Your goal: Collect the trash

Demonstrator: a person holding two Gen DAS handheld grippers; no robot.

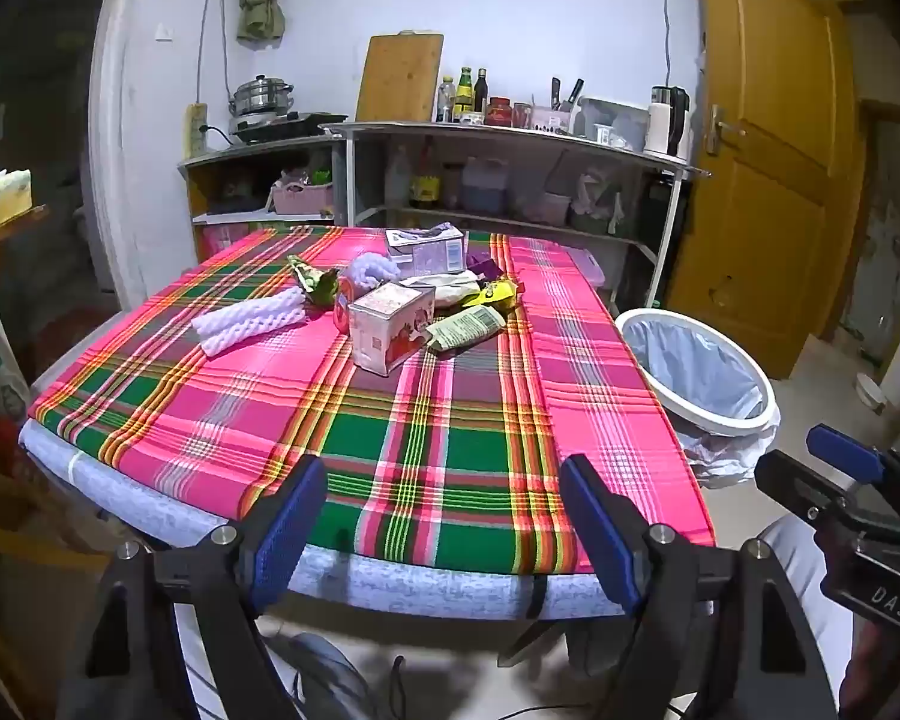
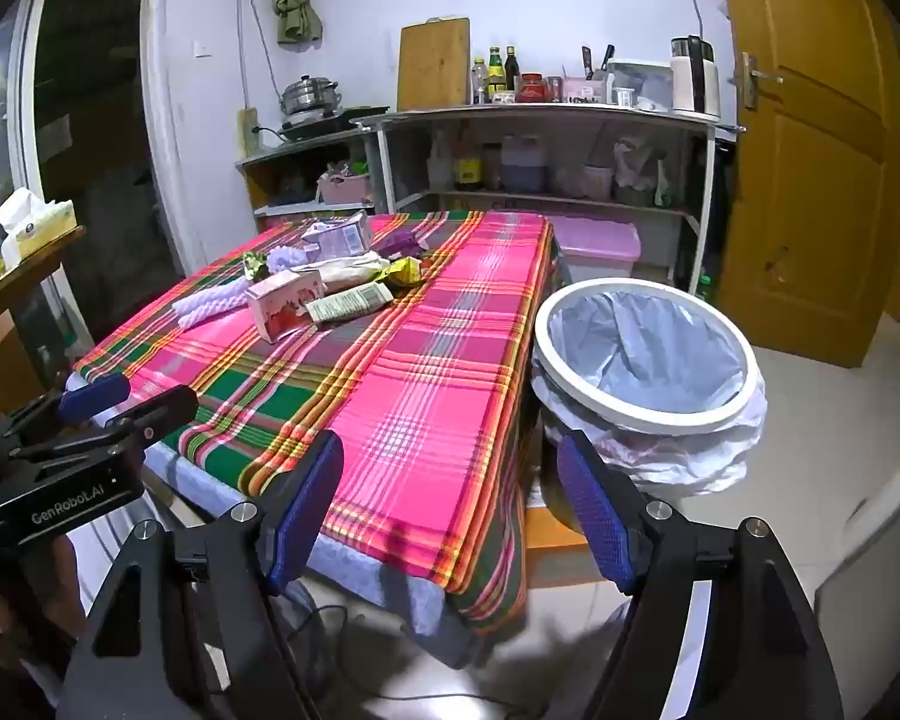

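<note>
The trash [image 1: 402, 294] lies in a loose cluster toward the far end of the worktop [image 1: 390, 420], at about 12 o'clock from your left gripper [image 1: 444, 516]. Nearest you in the pile stands a pink carton [image 1: 390, 327]; touching its right side is a rolled printed wrapper [image 1: 465, 327]. At 9 o'clock from the carton lie two white foam sleeves [image 1: 249, 318]; behind it you can make out a green wrapper [image 1: 315, 282], a yellow wrapper [image 1: 495, 291] and a pale purple box [image 1: 426, 246]. The lined trash bin [image 2: 645, 354] stands on the floor just beside the worktop's right edge, at roughly 1 o'clock from your right gripper [image 2: 450, 498], well apart from the pile.

Both pairs of fingers stand spread apart and hold nothing; both grippers hang at the near edge of the plaid cloth, short of every item. The step in hand appears to be the opening approach, with nothing yet collected. Your next move probably calls for a long forward reach to one item at the edge of the cluster; the carton or the rolled wrapper offers the clearest grasp. The carry then swings right and down to the bin's rim.
</note>
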